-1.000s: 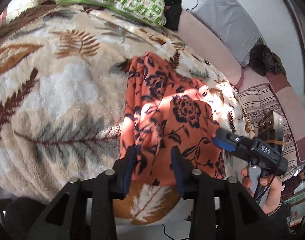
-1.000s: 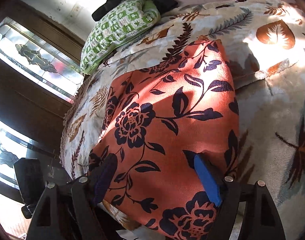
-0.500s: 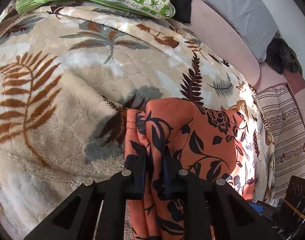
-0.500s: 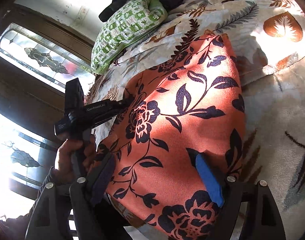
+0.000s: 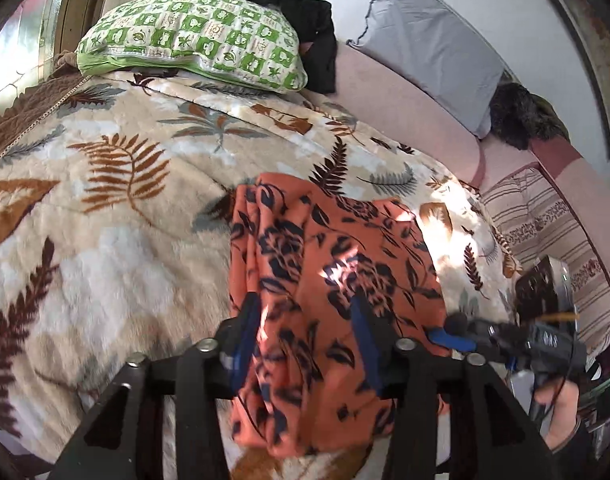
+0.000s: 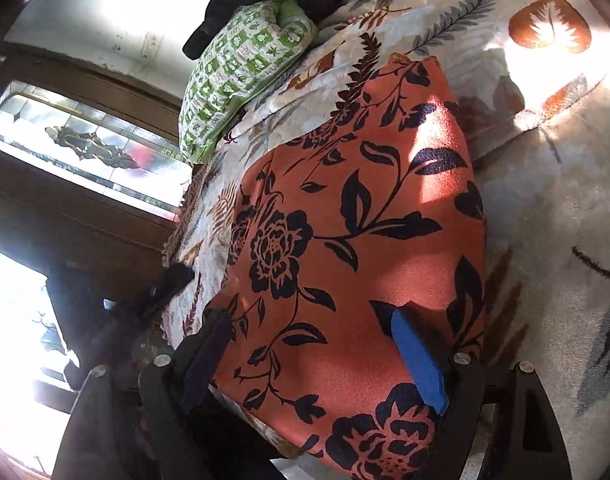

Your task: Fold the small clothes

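An orange garment with dark blue flowers [image 5: 329, 280] lies folded on a leaf-patterned blanket [image 5: 105, 208]; it also shows in the right wrist view [image 6: 345, 240]. My left gripper [image 5: 305, 336] is open, its jaws wide apart over the garment's near left part, holding nothing. My right gripper [image 6: 313, 344] is open, its jaws spread over the garment's near edge. The right gripper also shows at the right of the left wrist view [image 5: 457, 336], next to the garment's right edge.
A green checked pillow [image 5: 193, 48] and a black cloth [image 5: 289, 12] lie at the bed's far end. A grey cushion [image 5: 437, 48] leans on the pink sofa back [image 5: 405, 104]. A striped cover [image 5: 545, 232] lies on the right.
My left gripper was shut on the garment's folded left edge half a second ago; it has let go, opened wide and pulled back toward the near edge. The right gripper has barely moved.
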